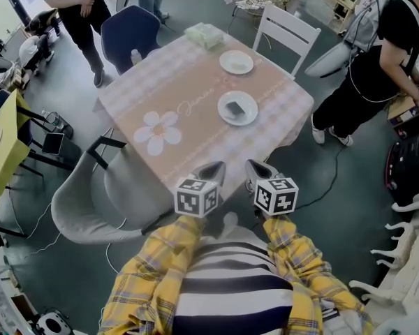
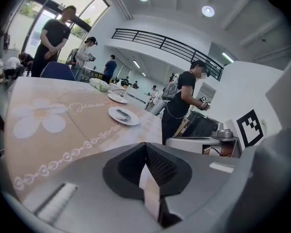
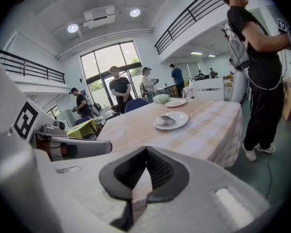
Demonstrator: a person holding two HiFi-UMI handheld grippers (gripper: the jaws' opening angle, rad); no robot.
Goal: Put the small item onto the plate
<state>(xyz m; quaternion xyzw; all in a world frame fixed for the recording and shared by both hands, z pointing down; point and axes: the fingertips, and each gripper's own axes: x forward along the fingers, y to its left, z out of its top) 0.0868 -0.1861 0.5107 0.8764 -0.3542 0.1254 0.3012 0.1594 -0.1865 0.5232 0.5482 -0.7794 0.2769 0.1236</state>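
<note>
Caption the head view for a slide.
Shut and empty, the left gripper and right gripper hover by the table; a small dark item lies on the nearer white plate.

A table is covered with a pink checked cloth, on which a white flower is printed. Three chairs are set around it — a blue chair at the far left, a white chair at the far right, a grey chair at the near left. A pale green packet is laid at the far edge, a small bottle near the blue chair. One person in black is seen beyond the blue chair, another person at the table's right.
</note>
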